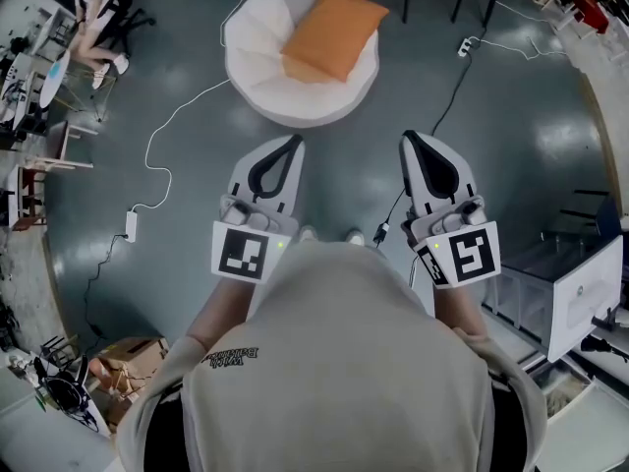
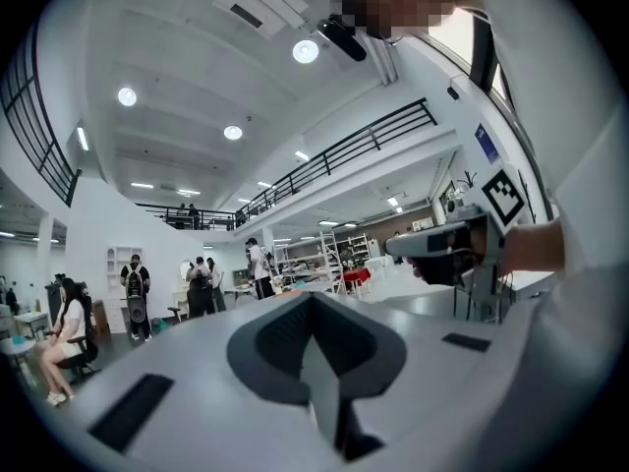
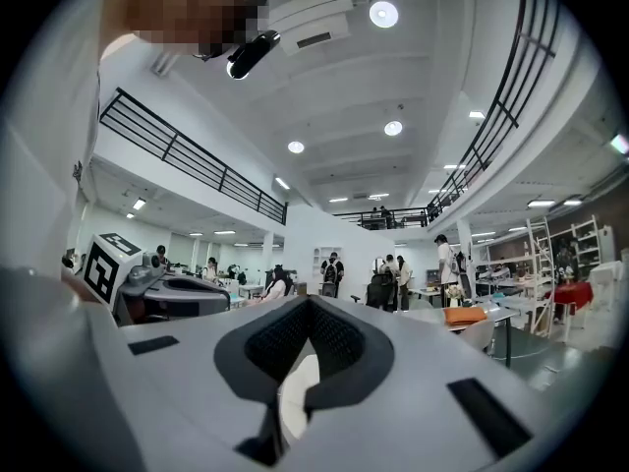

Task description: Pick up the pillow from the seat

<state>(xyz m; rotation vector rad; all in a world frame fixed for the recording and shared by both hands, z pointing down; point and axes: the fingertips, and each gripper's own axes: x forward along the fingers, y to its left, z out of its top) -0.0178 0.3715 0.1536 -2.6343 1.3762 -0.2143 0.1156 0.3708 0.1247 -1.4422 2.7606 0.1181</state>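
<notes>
Jaws together, empty, on left gripper point(image 1: 294, 143) and right gripper point(image 1: 408, 138). Step closer to seat point(image 1: 254, 37), open wide, clamp pillow point(image 1: 332, 32) near seat's far right edge.

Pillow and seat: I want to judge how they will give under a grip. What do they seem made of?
The pillow looks like matte orange cloth over soft filling: no shine, plump body, soft corners. The seat looks like padded white upholstery, with puffy rounded segments. Whether it is fabric or faux leather I cannot tell.
</notes>
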